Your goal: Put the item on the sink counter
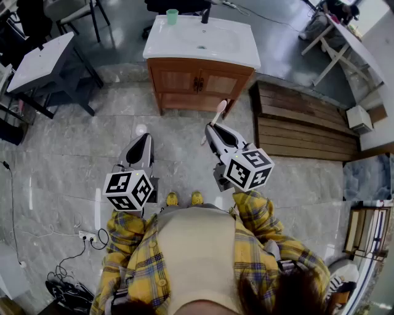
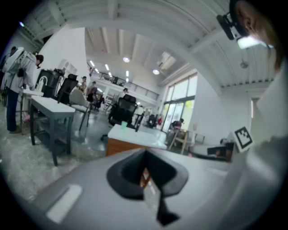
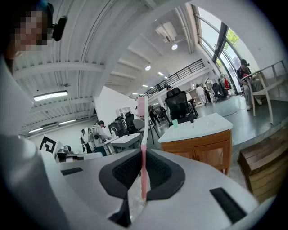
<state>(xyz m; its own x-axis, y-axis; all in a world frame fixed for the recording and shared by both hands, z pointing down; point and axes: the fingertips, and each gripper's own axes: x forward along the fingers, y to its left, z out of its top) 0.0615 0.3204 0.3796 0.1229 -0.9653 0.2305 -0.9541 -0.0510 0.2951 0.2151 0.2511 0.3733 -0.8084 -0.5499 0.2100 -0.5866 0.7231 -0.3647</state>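
Holding slim pink-and-white toothbrush (image 3: 142, 148) upright in right gripper (image 1: 214, 128), well apart from white-topped wooden sink counter (image 1: 243, 54). Left gripper (image 1: 143, 140) pinched together on nothing. Step closer, keep grip firm, lay brush flat on bare countertop.

A white sink counter (image 1: 241, 54) tops a wooden cabinet (image 1: 197, 83) that stands on the grey tiled floor (image 1: 68, 154). A green cup (image 1: 172, 16) stands upright near the counter's back edge, with a dark tap (image 1: 205, 15) just beside it. Right of the cabinet, a low wooden platform (image 1: 301, 126) lies on the floor. A grey table (image 1: 40, 61) stands well apart on the left. A power strip (image 1: 86, 235) and loose cables (image 1: 61, 271) lie on the tiles at lower left, and a person's yellow shoes (image 1: 183, 198) rest on them in front of the cabinet.
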